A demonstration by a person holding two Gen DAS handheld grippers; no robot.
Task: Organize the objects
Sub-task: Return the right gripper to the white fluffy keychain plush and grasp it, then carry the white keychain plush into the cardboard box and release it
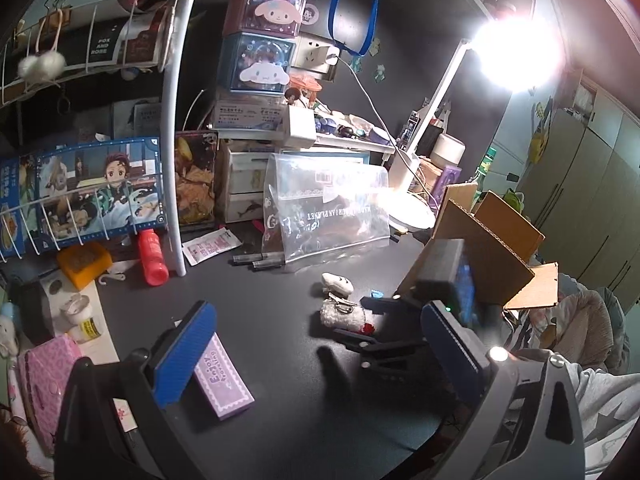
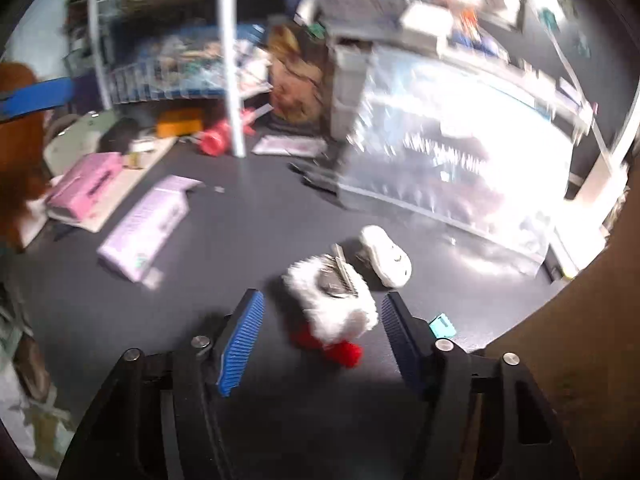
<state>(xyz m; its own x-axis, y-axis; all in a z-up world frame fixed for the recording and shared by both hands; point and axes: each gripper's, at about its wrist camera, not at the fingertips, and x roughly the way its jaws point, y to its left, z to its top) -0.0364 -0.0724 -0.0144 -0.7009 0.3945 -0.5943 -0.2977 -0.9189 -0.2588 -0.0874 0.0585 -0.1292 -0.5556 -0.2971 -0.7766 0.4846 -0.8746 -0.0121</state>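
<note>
Left wrist view: the left gripper [image 1: 316, 356] is seen wide open above the dark desk [image 1: 280, 400], with nothing held between its blue pads. A lilac box printed "Enjoy" [image 1: 225, 380] lies on the desk just beside the left finger. Ahead, a white furry pouch [image 1: 340, 314] with a metal clasp and red trim is seen lying on the desk, and a small white plush [image 1: 337, 283] lies just behind it. The right gripper [image 1: 372, 328] is seen reaching in from the right, its fingers on either side of the pouch. A clear zip bag [image 1: 328, 208] is propped further back, with two dark pens [image 1: 260, 261] at its foot. A red bottle [image 1: 152, 256] and an orange box [image 1: 84, 262] are noted at the left, under a wire rack [image 1: 80, 216]. An open cardboard box [image 1: 492, 248] stands at the right, and a lit desk lamp [image 1: 516, 52] glares above it.

Right wrist view (motion-blurred): the right gripper [image 2: 322, 332] is open, and the white furry pouch [image 2: 332, 300] lies on the desk between the two pads; contact with either pad cannot be told through the blur. The small white plush [image 2: 386, 254] is seen just beyond the pouch. A small teal piece [image 2: 442, 326] lies beside the right finger. The lilac box [image 2: 146, 228] is well apart at the left, with a pink case [image 2: 86, 184] beyond it.
</note>
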